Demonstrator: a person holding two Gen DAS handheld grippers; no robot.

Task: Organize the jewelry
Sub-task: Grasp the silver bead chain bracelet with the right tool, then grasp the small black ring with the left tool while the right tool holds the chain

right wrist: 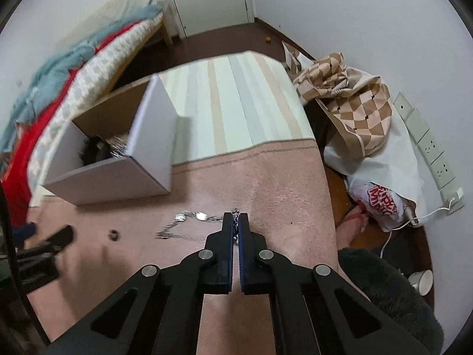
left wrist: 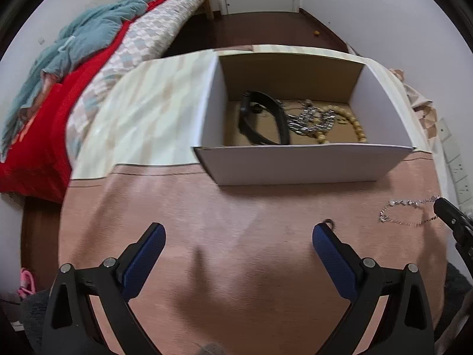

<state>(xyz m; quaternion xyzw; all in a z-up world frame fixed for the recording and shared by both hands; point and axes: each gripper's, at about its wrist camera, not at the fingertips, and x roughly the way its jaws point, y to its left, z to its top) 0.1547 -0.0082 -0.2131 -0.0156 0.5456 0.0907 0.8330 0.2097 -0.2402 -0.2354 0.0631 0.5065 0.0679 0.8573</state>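
Observation:
A white cardboard box (left wrist: 298, 162) stands on the cloth-covered table and holds a black band (left wrist: 260, 118), a silver link chain (left wrist: 310, 119) and a wooden bead bracelet (left wrist: 351, 127). The box also shows in the right wrist view (right wrist: 118, 174). My left gripper (left wrist: 239, 233) is open and empty, low over the pink cloth in front of the box. My right gripper (right wrist: 235, 217) is shut on one end of a thin silver chain (right wrist: 189, 222) that trails left on the cloth. The chain (left wrist: 405, 211) and right gripper tip (left wrist: 450, 213) show at the right edge of the left wrist view.
A small dark ring-like item (right wrist: 113, 234) lies on the pink cloth (right wrist: 280, 183) left of the chain. A bed with red and teal blankets (left wrist: 59, 94) is at the left. Bags (right wrist: 354, 112) and a wall power strip (right wrist: 428, 148) are at the right of the table.

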